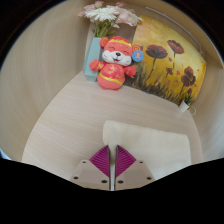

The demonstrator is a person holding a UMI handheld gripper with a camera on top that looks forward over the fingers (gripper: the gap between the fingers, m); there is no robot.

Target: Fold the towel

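Note:
A pale cream towel (150, 142) lies flat on the round light wooden table (60, 120), just ahead of and to the right of my fingers. My gripper (113, 162) is low over the table at the towel's near left edge. Its two magenta pads (101, 160) are pressed together with no gap between them. I see nothing held between them; the towel's near edge is hidden behind the fingers.
A red and white plush toy (116, 63) sits at the far side of the table. Behind it stands a light blue vase with white flowers (96, 40). A painting of poppies (172, 62) leans to the right.

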